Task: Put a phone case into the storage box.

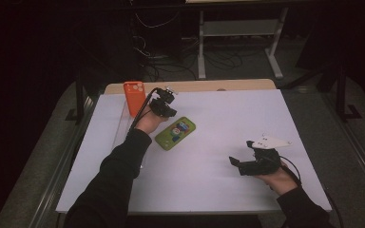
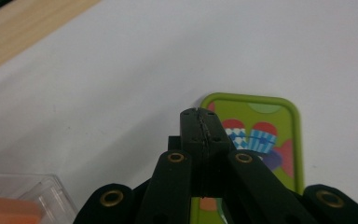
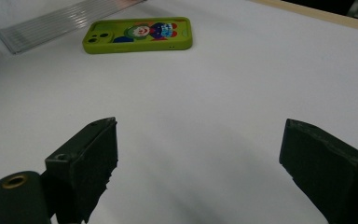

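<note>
Green phone case (image 1: 175, 133) flat on the white table (image 1: 228, 123), printed side up, just beside the left tongs (image 1: 163, 107) and partly under their tip in the left gripper view (image 2: 204, 133). Left tongs pressed closed, nothing between the jaws. Right tongs (image 1: 241, 164) spread wide and empty, well apart from the case, pointing toward it. Long axis of the case slanted, running from near the left tongs away toward the far right. Left hand (image 1: 148, 122) clearly nearer. Orange case (image 1: 134, 98) upright just behind the left tongs, in a clear holder (image 2: 23, 193). Cartoon clown print on the green case; no readable writing or brand.
</note>
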